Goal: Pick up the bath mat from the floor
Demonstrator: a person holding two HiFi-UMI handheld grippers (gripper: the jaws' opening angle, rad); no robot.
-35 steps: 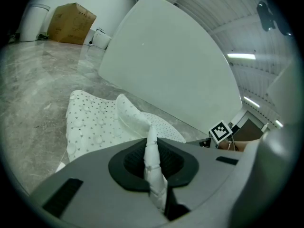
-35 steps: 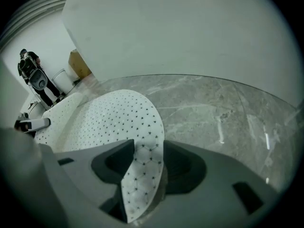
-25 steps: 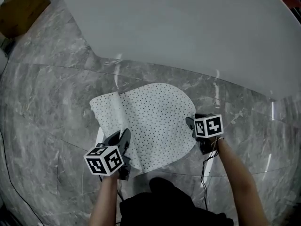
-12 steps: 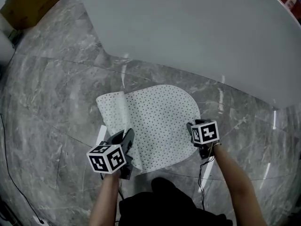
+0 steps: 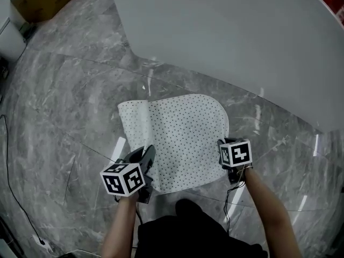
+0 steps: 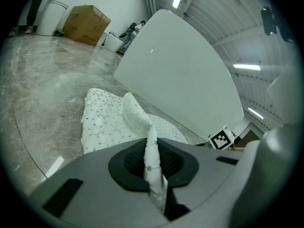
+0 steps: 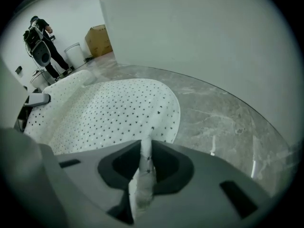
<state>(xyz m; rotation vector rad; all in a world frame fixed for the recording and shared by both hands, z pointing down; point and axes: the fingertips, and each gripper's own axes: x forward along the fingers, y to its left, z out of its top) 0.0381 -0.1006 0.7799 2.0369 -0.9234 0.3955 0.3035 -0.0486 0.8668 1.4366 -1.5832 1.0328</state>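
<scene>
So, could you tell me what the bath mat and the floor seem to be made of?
Bath mat: probably soft rubber or PVC, matte white, dotted with holes, one edge folding limply. Floor: likely polished marble or marble-look tile, grey-veined, with glossy reflections.

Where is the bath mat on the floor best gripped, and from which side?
Take the bath mat by its thin near edge, one pinch near each end, from the person's side: it is flat and limp, so only an edge fits between jaws. The left gripper pinches it there; the right gripper is closing its jaws on it.
</scene>
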